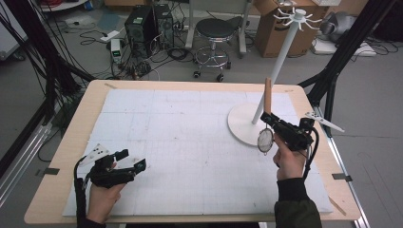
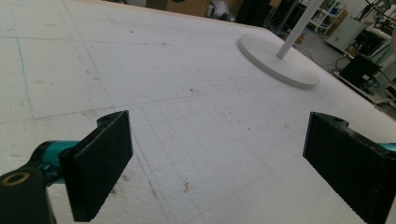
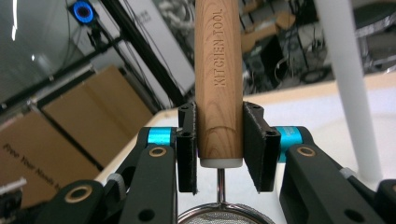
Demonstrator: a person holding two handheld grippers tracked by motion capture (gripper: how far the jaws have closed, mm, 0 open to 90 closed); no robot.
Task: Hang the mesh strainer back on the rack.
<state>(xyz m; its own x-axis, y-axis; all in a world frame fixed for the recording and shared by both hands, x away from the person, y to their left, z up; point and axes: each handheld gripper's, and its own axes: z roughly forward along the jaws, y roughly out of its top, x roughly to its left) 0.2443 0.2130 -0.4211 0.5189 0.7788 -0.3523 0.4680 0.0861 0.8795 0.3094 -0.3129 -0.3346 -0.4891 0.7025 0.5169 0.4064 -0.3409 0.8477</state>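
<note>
**Strainer clamped by its handle, rack just ahead**

High view: right claw [image 1: 272, 119] is clamped on the wooden handle [image 1: 268, 96] of a small mesh strainer [image 1: 265, 140], at about 3 o'clock on the surface [image 1: 57, 175]. Handle points up, mesh hangs below the claw, off the white mat [image 1: 190, 142]. Looks held that way so the handle end can go up to the hooks [image 1: 294, 15] on the white rack [image 1: 280, 64]. The rack's round base [image 1: 240, 124] sits just at 11 o'clock of the claw and its pole leans close by the handle, so room is tight there. Surface edge is near at 3 o'clock. Left claw [image 1: 133, 160] is parked at 8 o'clock, well apart, out of the way.

Left gripper view: jaws stand wide apart, nothing between them. Bare mat ahead and plenty of room; rack base [image 2: 280, 63] far off at 1 o'clock.

Right gripper view: pads [image 3: 187, 149] press both sides of the handle [image 3: 218, 84] near its lower end, mesh rim [image 3: 224, 215] at 6 o'clock. Rack pole [image 3: 345, 79] close at 3 o'clock; judgement: swinging that way risks a knock.
</note>
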